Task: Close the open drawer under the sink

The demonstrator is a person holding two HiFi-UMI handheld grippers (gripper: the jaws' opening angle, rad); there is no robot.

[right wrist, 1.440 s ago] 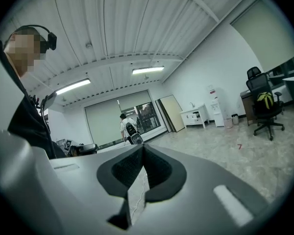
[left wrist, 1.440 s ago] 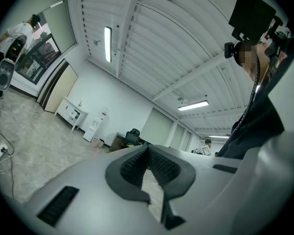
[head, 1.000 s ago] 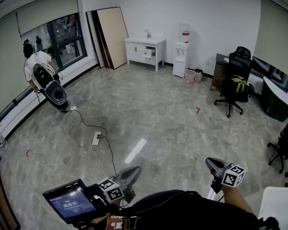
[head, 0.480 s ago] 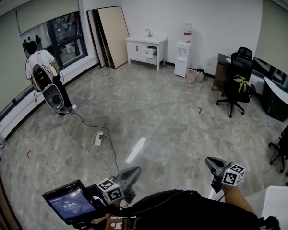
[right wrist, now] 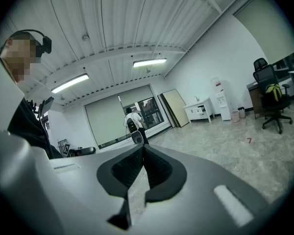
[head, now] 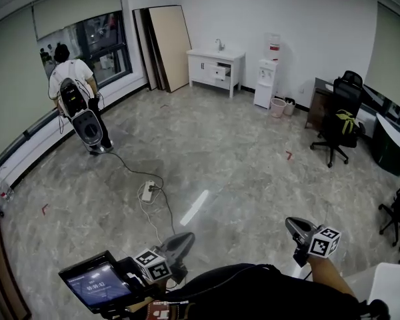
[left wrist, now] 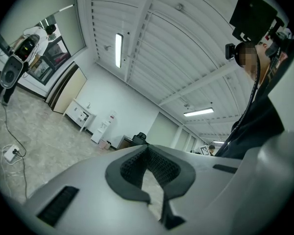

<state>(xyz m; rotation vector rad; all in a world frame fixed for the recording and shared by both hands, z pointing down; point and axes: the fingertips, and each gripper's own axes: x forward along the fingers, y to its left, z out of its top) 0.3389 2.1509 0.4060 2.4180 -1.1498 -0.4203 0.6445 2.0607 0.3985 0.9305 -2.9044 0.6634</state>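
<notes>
Under the far sink (head: 217,51), one open drawer (head: 220,72).

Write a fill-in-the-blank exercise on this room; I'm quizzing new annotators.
The drawer of the sink cabinet is ____.
In the head view, the water dispenser stands to the cabinet's ____.
The left gripper and the right gripper both have ____ jaws, holding nothing.
Missing words: open; right; shut.

No text can be read for certain. The small dark rectangular screen (head: 97,284) at the head view's lower left shows pale digits, too blurred to make out.
</notes>
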